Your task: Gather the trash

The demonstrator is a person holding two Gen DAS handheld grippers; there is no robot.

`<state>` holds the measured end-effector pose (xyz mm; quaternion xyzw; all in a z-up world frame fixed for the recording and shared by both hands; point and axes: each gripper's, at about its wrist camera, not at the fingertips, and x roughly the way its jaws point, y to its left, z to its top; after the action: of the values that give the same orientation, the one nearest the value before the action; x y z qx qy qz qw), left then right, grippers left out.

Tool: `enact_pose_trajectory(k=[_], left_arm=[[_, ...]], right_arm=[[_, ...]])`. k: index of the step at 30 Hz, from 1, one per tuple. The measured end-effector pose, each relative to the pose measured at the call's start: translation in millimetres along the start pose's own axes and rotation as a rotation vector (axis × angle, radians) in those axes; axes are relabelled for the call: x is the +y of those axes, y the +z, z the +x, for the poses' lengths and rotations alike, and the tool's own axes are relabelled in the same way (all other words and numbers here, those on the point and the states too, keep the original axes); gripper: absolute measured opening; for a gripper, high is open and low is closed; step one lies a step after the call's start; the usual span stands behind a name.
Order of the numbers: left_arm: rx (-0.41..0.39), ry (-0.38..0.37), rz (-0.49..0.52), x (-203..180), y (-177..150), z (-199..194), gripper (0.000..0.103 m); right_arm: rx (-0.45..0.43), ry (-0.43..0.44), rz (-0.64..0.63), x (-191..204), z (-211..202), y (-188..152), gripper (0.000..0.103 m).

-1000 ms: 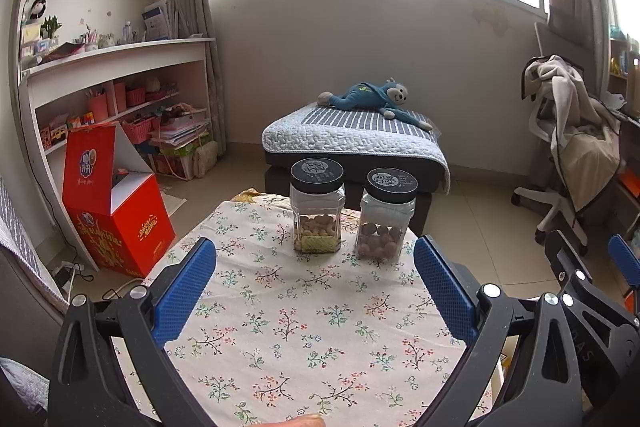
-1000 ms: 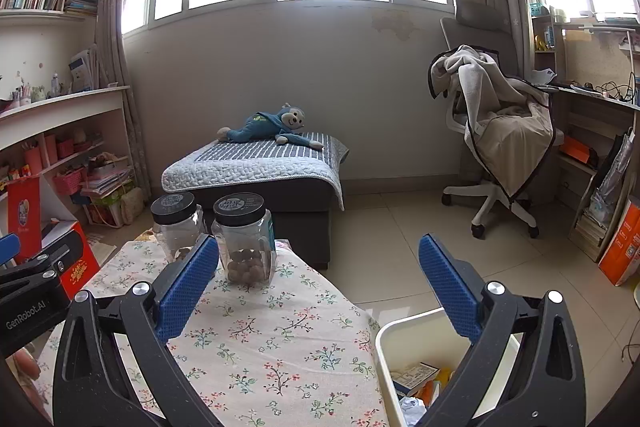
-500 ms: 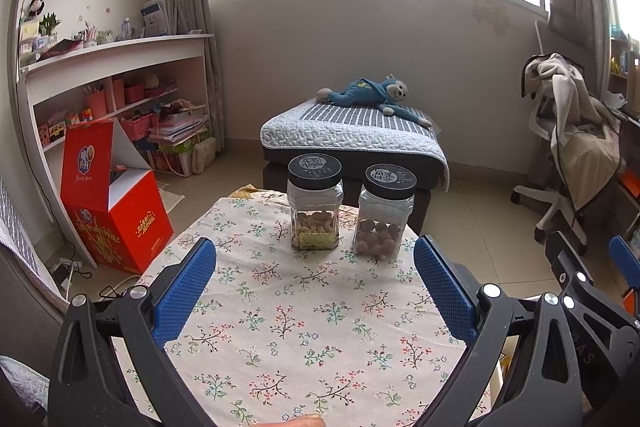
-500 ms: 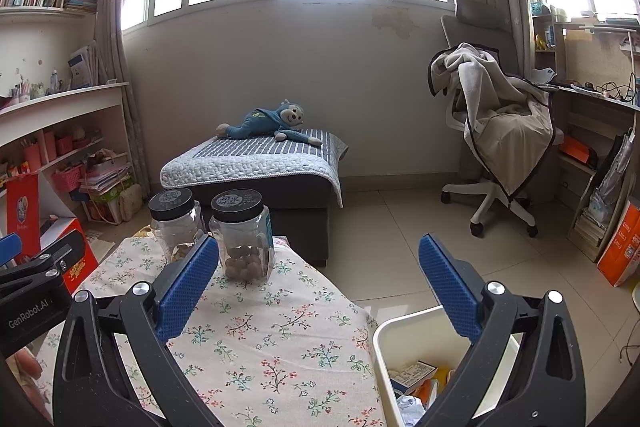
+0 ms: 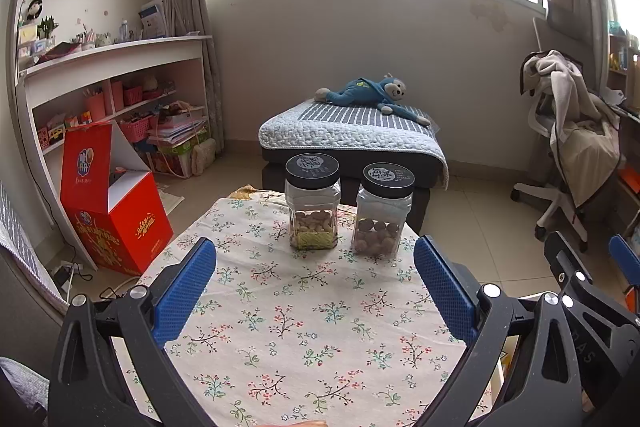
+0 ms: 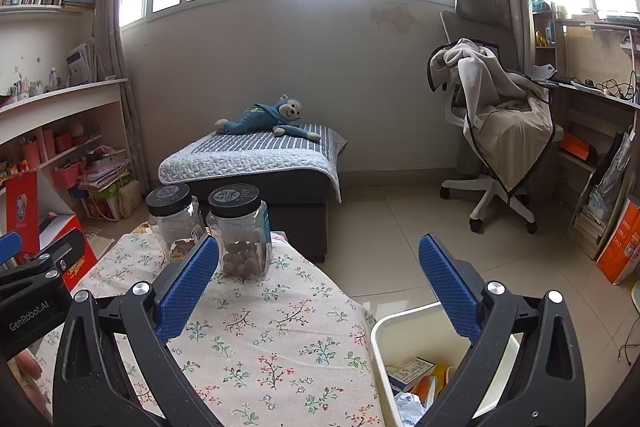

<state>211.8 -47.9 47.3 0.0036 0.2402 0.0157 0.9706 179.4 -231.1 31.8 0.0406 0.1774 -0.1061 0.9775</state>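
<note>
My left gripper (image 5: pixel 316 287) is open and empty above the table with the floral cloth (image 5: pixel 296 327). My right gripper (image 6: pixel 318 291) is open and empty, held over the table's right edge. A white trash bin (image 6: pixel 384 339) stands on the floor right of the table, below the right gripper, with paper and wrappers (image 6: pixel 412 379) inside. No loose trash shows on the cloth in either view. The right gripper also shows at the right edge of the left wrist view (image 5: pixel 592 287).
Two clear jars with black lids stand at the table's far end: one with pale nuts (image 5: pixel 313 203), one with dark nuts (image 5: pixel 383 213). A red box (image 5: pixel 108 211) stands on the floor at left. A low bed (image 5: pixel 352 139) and an office chair (image 6: pixel 500 139) are beyond.
Both grippers have drawn back and risen slightly; the jars sit a little farther away in view. Both stay open and empty.
</note>
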Motion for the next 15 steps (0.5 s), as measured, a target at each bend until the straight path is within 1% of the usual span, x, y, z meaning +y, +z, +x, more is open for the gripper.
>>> enact_pose_trajectory(k=[9, 15], left_arm=[[0.003, -0.005, 0.006, -3.5, -1.4, 0.1, 0.096], [-0.011, -0.041, 0.002, -6.3, -3.8, -0.7, 0.096]], right_arm=[[0.004, -0.001, -0.002, -0.8, 0.2, -1.7, 0.096], [0.014, -0.005, -0.010, -2.3, 2.1, -5.2, 0.096]])
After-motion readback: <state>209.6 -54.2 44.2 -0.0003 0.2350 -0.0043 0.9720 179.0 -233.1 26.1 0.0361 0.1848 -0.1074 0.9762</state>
